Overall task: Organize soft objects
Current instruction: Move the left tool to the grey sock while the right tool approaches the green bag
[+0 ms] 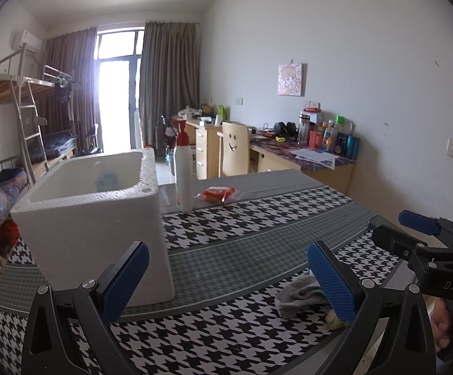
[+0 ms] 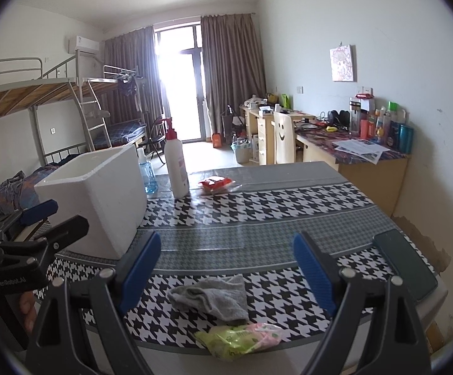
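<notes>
- Both grippers are empty and spread wide. The right gripper (image 2: 226, 268) hangs over the near edge of the table (image 2: 257, 218) with the grey cloth (image 2: 210, 297) sitting right in the gap between its pads, not touched yet. Looks to me like it's lining up for that grab first.
- Just in front of the cloth, at the very table edge, there's a crinkly green and pink packet (image 2: 238, 339). Soft-looking too, so probably next in line.
- The left gripper (image 1: 229, 281) is also wide open, nothing between its pads, pointing at the bare tablecloth beside the white foam box (image 1: 101, 218). My guess is the box is where the soft stuff goes, since it's open on top and parked within easy reach.
- A tall white pump bottle (image 2: 176, 165) with a red top and a red snack packet (image 2: 215, 184) sit further back, well apart from the cloth. A blue bottle (image 2: 146, 175) hides behind the box.
- A dark phone (image 2: 407, 265) lies near the right edge, out of the way.
- Readable writing: "DAS" on the right gripper's body as the left camera sees it, and "GenRobot.AI" on the left gripper's body in the right camera. The bottle label is too blurry to read.
</notes>
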The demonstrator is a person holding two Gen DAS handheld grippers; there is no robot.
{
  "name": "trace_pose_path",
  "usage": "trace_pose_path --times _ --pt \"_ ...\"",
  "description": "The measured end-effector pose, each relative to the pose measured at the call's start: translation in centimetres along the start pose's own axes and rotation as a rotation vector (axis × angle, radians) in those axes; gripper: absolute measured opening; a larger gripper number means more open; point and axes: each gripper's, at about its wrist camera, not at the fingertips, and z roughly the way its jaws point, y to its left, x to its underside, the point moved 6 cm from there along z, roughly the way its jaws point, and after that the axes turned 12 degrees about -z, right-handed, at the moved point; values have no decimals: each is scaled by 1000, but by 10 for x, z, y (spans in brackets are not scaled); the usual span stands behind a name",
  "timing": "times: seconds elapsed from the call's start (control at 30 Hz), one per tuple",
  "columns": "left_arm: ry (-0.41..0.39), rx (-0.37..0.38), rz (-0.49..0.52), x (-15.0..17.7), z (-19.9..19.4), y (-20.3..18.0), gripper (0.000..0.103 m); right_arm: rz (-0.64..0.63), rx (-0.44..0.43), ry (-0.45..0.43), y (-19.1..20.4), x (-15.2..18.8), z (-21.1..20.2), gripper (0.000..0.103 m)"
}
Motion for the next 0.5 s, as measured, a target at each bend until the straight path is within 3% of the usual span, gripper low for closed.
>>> trace_pose_path --times 0.5 --pt "68 -15 4 25 22 -10 102 -3 -27 58 -5 33 5 90"
